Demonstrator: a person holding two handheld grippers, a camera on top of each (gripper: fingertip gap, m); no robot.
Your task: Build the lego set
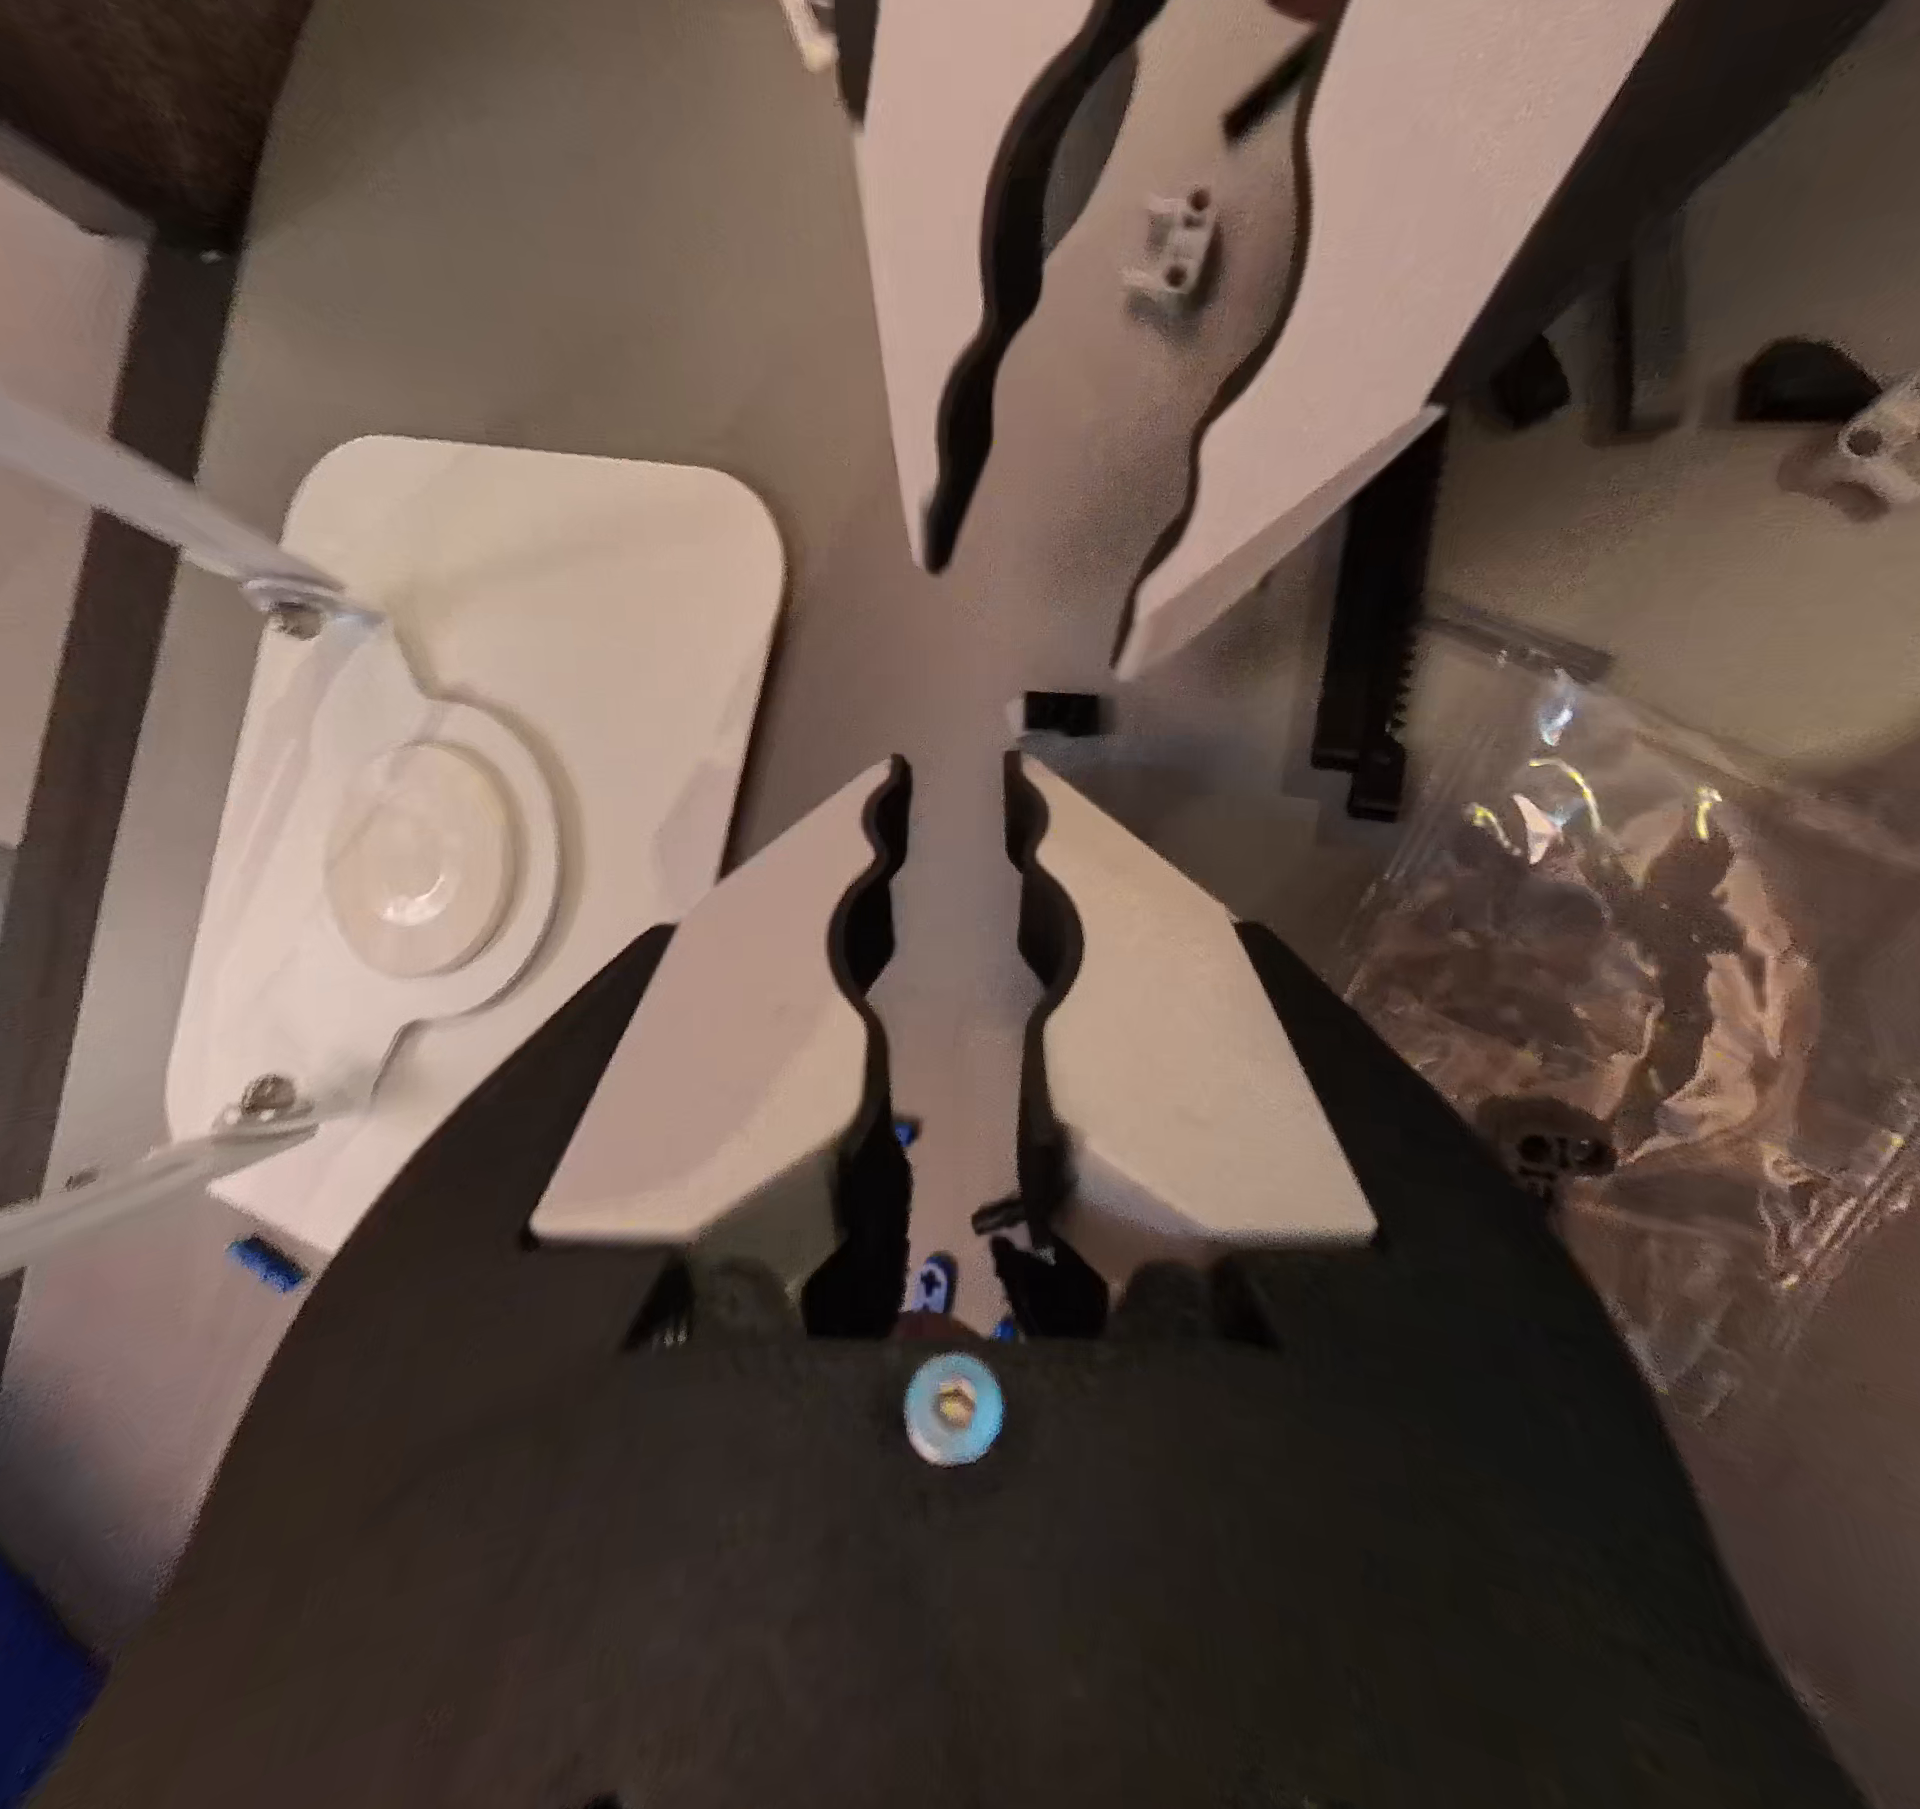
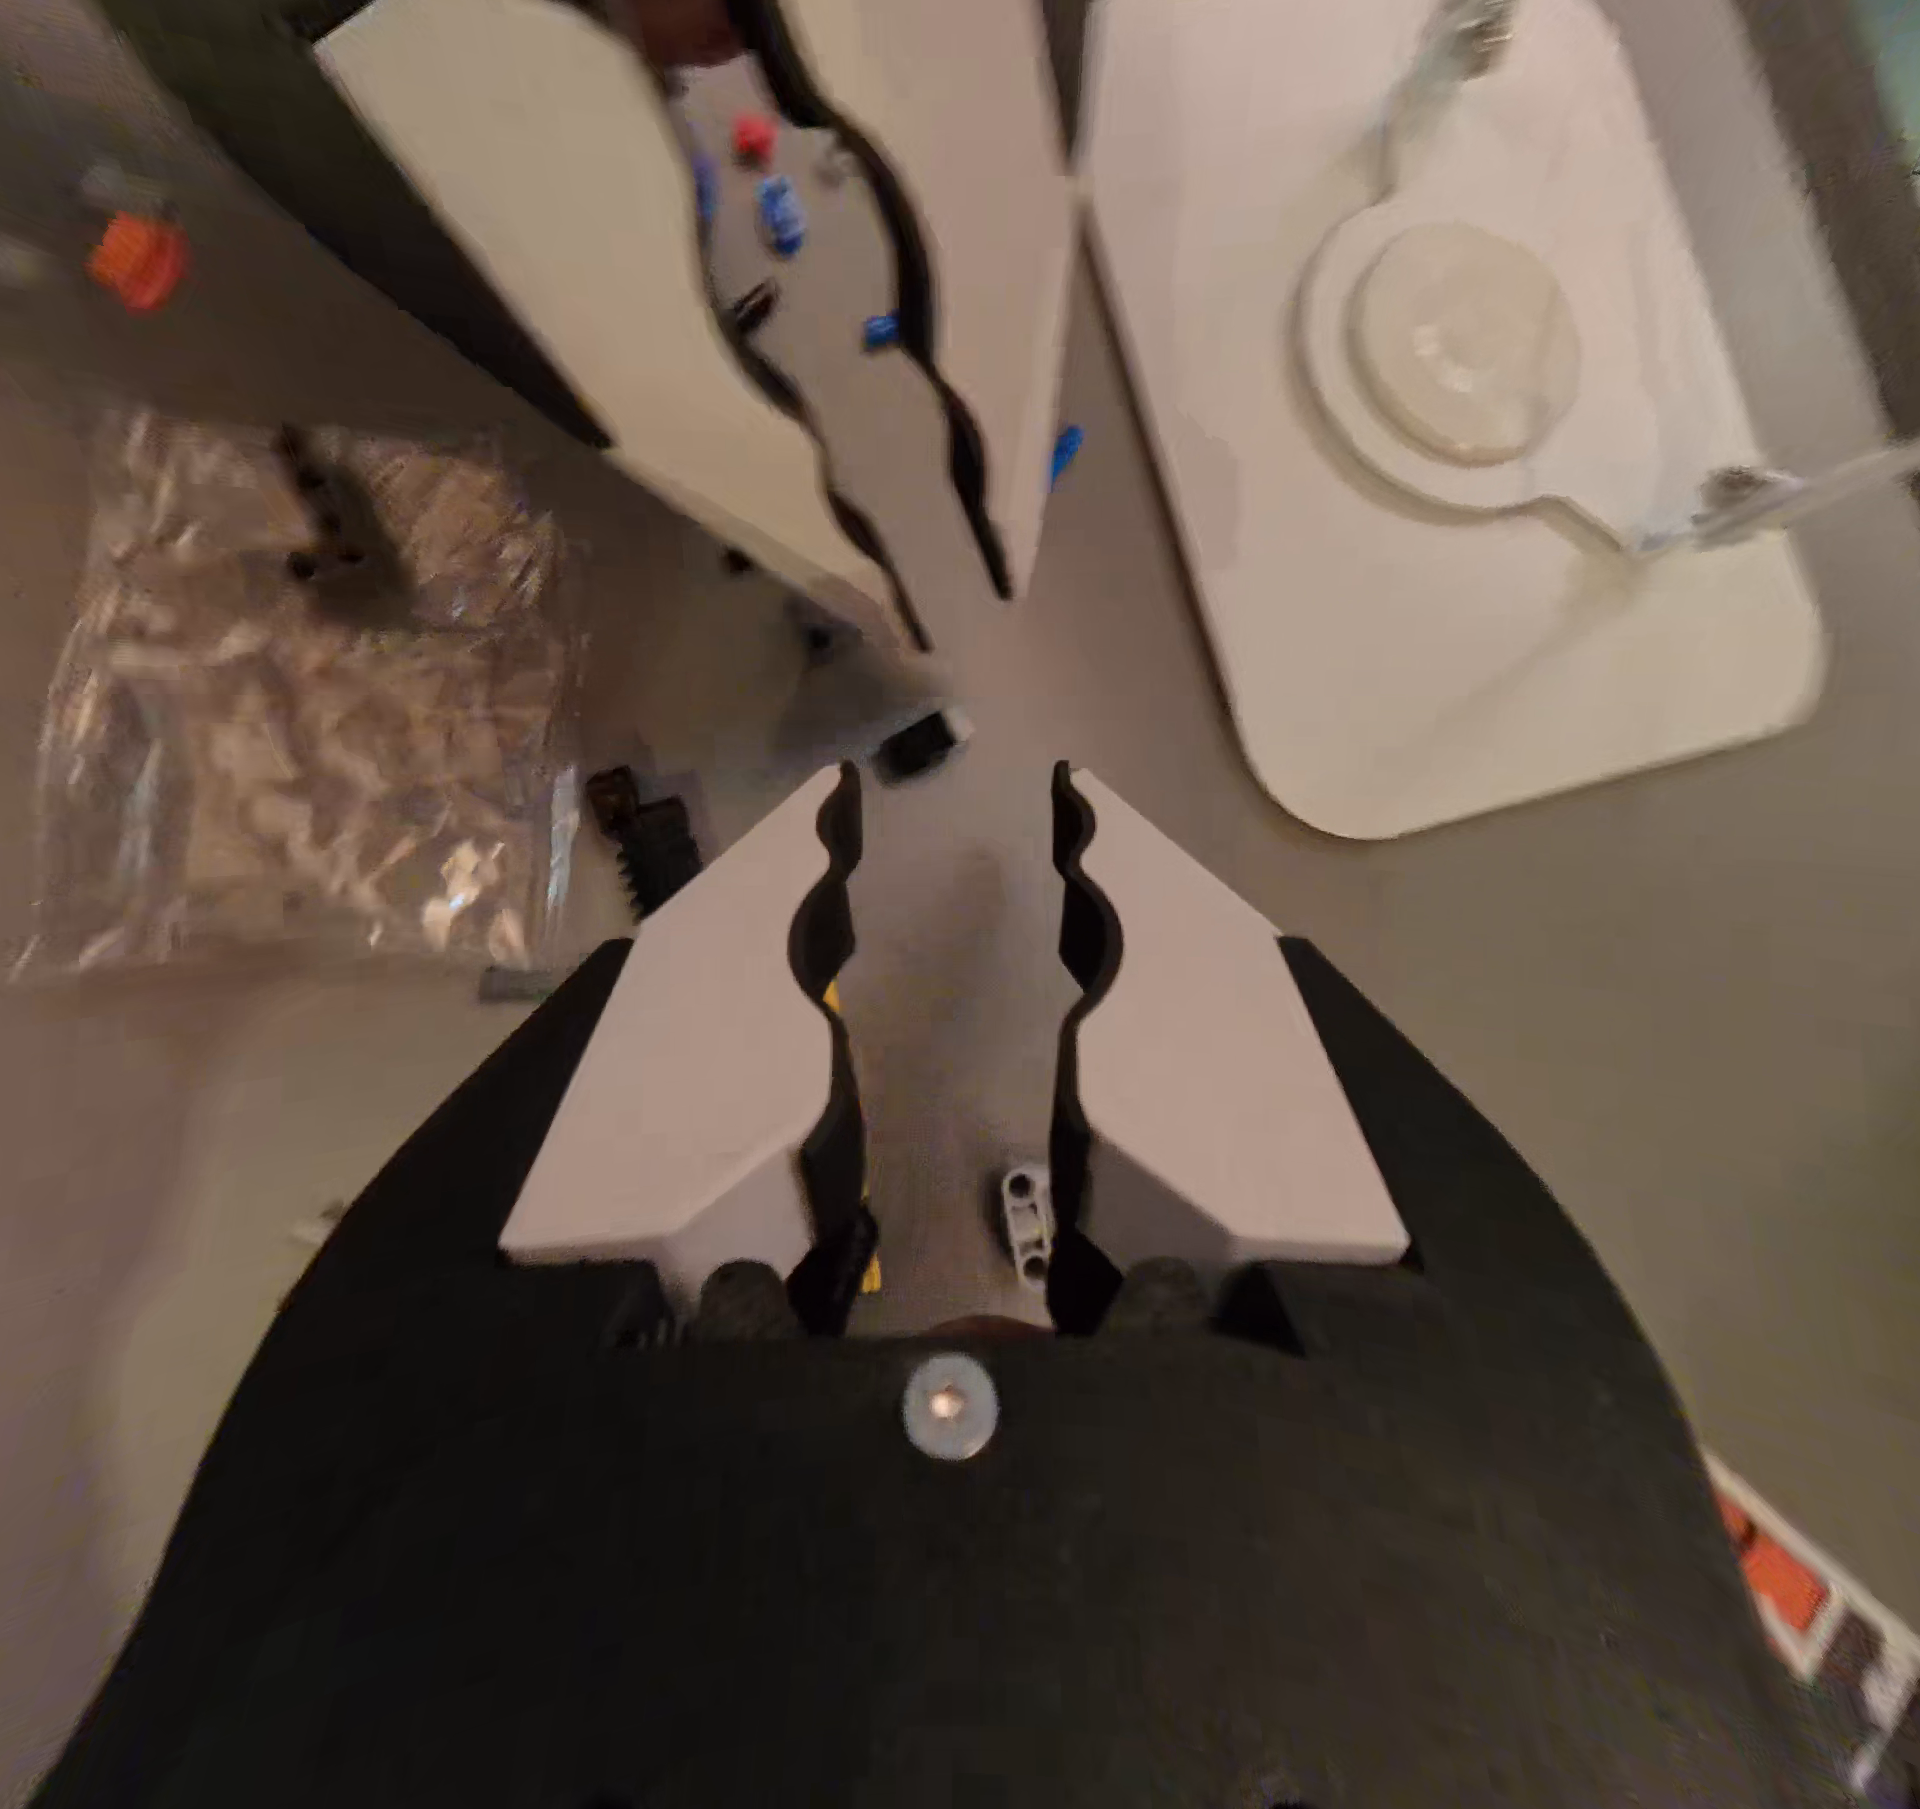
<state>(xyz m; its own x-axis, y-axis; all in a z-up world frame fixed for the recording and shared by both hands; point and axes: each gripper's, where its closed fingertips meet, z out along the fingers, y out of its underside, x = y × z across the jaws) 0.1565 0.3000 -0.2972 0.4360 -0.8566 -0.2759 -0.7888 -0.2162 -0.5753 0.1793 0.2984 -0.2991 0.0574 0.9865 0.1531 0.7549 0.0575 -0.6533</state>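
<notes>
Grey and matte, the bench fills both views, and I see no assembled model anywhere on it, so I judge the build has barely begun: parts lie loose or bagged, and nearly all joining is left.

Largest on it is a white rounded-corner base plate, smooth, carrying a clear disc and clear plastic arms fixed with small screws. Next is a crinkled clear plastic bag with dark pieces inside, glossy and creased, well apart from the plate, on the other side of both tools.

My left gripper and right gripper face each other tip to tip over bare bench. Both have white wedge fingers with black wavy pads; both sets of jaws are spread and hold nothing.

Smaller lego parts are scattered: a long black toothed rack beside the bag, a small black brick just beyond my right fingertips and closest to both tools, a pale grey connector with 2 holes, another pale grey connector between my right fingers, a small orange piece, and tiny blue pins with a red one between the far gripper's fingers.
</notes>
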